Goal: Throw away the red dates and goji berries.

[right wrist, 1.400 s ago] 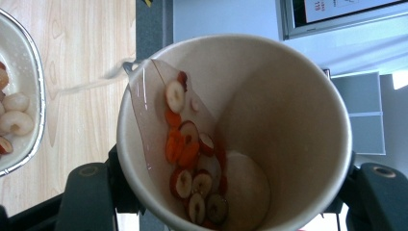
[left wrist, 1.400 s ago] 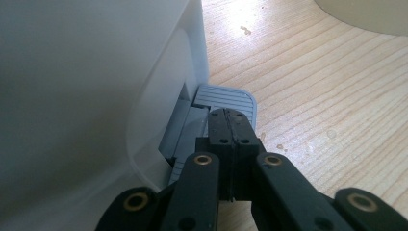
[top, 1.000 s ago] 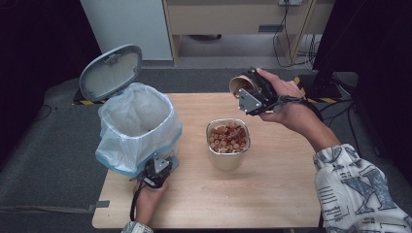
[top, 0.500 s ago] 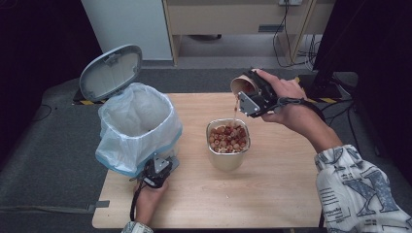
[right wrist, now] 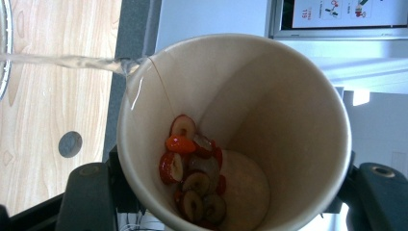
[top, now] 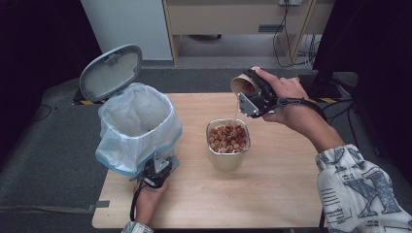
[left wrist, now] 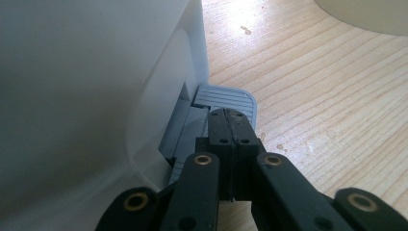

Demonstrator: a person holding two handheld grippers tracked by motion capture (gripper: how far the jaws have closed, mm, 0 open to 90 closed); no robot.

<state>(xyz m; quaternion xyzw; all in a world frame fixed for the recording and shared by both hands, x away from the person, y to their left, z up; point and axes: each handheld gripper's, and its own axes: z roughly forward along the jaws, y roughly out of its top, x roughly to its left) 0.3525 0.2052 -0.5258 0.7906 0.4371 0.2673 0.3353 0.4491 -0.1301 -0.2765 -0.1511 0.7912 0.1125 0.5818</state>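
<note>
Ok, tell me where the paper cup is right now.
High view, right side: the paper cup is tilted in the right tongs, above and behind the metal container.

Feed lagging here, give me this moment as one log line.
right gripper: holds tilted paper cup, liquid streams into metal container | left gripper: shut, on grey bin pedal

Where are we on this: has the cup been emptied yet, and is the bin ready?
Done: the left gripper presses the bin pedal, and the bin lid stands open. In hand: the right gripper tilts the paper cup, and a thin stream of liquid runs toward the metal container. Left: the fruit pieces in the cup, perhaps meant for the bin.
</note>
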